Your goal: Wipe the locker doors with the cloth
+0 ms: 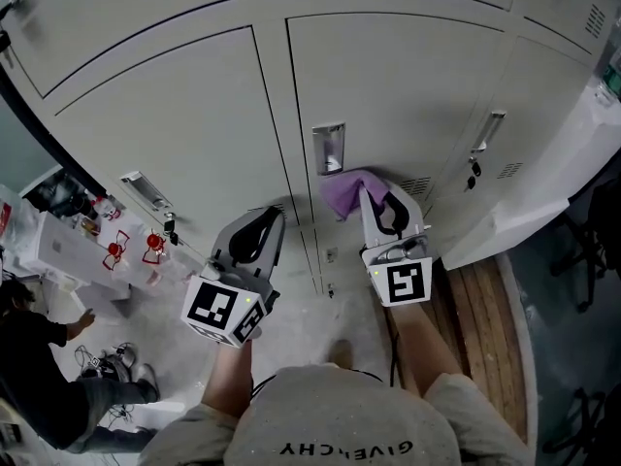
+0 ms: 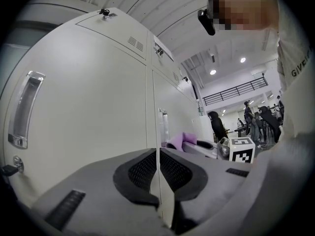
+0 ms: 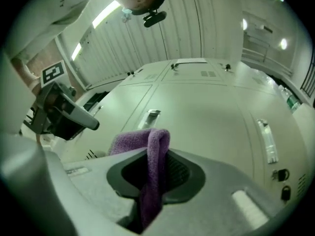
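Right tongs pinch a fold of purple cloth by the middle locker door, below its handle at eleven o'clock, while left tongs, closed on nothing, hang at eight o'clock; the loose bunch may snag the handle or slip free.
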`<state>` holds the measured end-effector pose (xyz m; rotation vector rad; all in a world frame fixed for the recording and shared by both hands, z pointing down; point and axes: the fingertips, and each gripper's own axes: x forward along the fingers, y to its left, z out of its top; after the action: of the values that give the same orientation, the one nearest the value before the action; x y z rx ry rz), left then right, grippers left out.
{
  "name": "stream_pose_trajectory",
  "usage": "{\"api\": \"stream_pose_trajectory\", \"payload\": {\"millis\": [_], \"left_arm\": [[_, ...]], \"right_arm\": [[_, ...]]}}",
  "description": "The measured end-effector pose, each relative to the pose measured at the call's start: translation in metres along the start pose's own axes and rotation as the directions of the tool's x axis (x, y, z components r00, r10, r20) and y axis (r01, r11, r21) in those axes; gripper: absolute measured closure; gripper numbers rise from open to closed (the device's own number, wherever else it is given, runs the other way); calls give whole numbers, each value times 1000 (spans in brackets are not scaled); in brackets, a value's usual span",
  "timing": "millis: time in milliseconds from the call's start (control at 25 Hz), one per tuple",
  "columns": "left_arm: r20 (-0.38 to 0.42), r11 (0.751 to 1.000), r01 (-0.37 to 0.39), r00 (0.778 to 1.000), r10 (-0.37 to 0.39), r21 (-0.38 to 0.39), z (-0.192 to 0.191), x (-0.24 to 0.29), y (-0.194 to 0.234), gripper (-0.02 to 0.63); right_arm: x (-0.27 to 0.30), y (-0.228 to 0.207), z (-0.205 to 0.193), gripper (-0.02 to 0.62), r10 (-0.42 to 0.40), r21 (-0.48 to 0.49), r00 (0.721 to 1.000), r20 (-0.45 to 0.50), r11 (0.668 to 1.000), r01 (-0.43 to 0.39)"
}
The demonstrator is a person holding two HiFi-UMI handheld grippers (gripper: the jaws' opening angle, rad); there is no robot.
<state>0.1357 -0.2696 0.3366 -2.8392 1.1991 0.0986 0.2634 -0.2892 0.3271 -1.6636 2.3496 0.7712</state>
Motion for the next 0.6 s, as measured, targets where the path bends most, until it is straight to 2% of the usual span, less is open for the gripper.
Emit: {"api": "stream_pose_trajectory", "payload": {"millis": [120,280,440,600], "left_arm": [[-6,1000,-10,1000,10,-4,-1,-2,2,588],[-14,1000,-21,1000,21,-5,-6,-5,6,588],[-23,999,-36,999,35,-12,-8,-7,10,588],[-27,999,-41,999,40,-16,-8,-7,12,588]], "right_arm": [[8,40,-11,545,102,7,994,-34,995,-102],[13,75,-34,545,209,25,971,-118,978,-207],[16,76,-44,545,228,8,966,-123,973,-229],[10,54,-50,541,192,-12,973,-130,981,-195]]}}
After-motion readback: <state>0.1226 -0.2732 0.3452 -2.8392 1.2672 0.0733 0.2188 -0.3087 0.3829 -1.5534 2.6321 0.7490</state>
